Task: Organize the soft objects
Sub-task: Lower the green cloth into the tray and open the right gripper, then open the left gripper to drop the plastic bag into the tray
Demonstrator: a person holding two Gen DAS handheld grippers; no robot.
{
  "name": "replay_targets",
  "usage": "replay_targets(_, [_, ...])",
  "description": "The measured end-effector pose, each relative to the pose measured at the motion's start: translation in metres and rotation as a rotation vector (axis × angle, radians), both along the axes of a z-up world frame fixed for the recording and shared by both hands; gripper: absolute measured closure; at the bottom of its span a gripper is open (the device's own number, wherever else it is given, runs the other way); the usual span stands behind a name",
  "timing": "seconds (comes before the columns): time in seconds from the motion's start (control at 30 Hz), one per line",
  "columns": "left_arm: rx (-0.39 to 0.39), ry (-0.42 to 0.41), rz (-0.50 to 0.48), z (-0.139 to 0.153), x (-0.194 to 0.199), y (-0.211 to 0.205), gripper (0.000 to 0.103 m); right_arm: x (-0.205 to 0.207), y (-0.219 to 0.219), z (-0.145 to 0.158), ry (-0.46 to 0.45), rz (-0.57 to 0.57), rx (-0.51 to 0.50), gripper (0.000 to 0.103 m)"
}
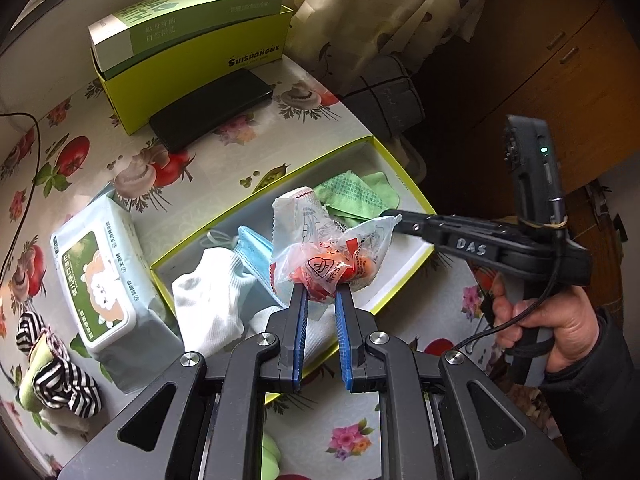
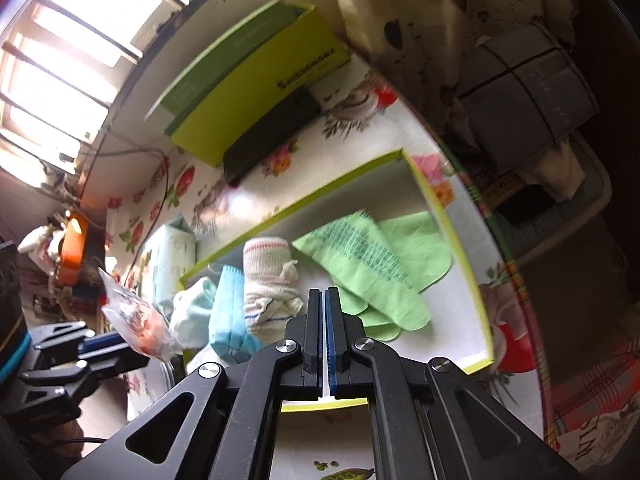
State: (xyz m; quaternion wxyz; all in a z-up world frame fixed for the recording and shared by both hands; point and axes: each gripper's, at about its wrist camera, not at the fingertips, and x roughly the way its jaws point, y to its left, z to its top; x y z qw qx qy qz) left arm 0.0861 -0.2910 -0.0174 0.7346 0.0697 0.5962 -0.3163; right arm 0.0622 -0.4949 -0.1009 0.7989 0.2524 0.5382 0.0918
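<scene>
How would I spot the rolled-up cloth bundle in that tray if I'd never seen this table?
Find the shallow lime-edged tray on the flowered tablecloth. Inside it, look between the blue face mask and the flat green cloths. The bundle is the only rolled thing there: off-white, with thin pink and blue stripes.

The counter (image 1: 224, 168), covered in a cloth printed with tomatoes and mushrooms, carries a shallow yellow-rimmed tray (image 1: 264, 196) at its centre. At ten o'clock stands a yellow-green box (image 1: 200, 76) with a black phone (image 1: 212, 110) leaning against it. A wet-wipes pack (image 1: 100, 280) sits just beside the tray at eight o'clock, and striped socks (image 1: 56, 364) lie further out.
</scene>
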Motion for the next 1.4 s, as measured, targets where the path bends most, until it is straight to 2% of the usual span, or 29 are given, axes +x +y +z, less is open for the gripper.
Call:
replay_targets(0.13, [0.008,0.002,0.005,-0.001,-0.001,0.002,0.088,0.013,0.009,-0.025,0.065,0.022,-0.05,0.101])
replay_targets(0.27, [0.011,0.002,0.003,-0.002,-0.001,-0.001,0.088,0.022,-0.009,-0.023,0.048,-0.05,-0.096,0.101])
replay_targets(0.37, [0.012,0.001,-0.006,-0.003,0.002,-0.007,0.088,0.022,-0.022,-0.012,0.024,-0.084,-0.064,0.1])
replay_targets(0.5, [0.014,0.0,-0.022,-0.007,0.01,-0.018,0.088,0.006,-0.024,0.008,-0.025,-0.08,-0.042,0.091])
replay_targets(0.63, [0.017,0.004,-0.044,-0.013,0.018,-0.033,0.088,-0.02,-0.027,0.019,-0.037,-0.101,-0.027,0.086])
replay_targets(1.07, [0.008,0.068,-0.197,-0.046,0.016,-0.097,0.087,-0.071,-0.044,0.025,-0.022,-0.192,-0.016,0.082])
replay_targets(1.17, [-0.015,0.095,-0.209,-0.049,0.018,-0.107,0.083,-0.073,-0.046,0.027,-0.02,-0.197,-0.02,0.082])
replay_targets(1.23, [-0.025,0.111,-0.215,-0.05,0.019,-0.11,0.071,-0.073,-0.046,0.028,-0.023,-0.195,-0.024,0.082])
replay_targets(1.3, [-0.031,0.114,-0.207,-0.051,0.019,-0.108,0.063,-0.072,-0.045,0.029,-0.025,-0.194,-0.025,0.082])
replay_targets(1.4, [-0.037,0.129,-0.18,-0.049,0.019,-0.098,0.063,-0.069,-0.043,0.03,-0.027,-0.188,-0.024,0.082])
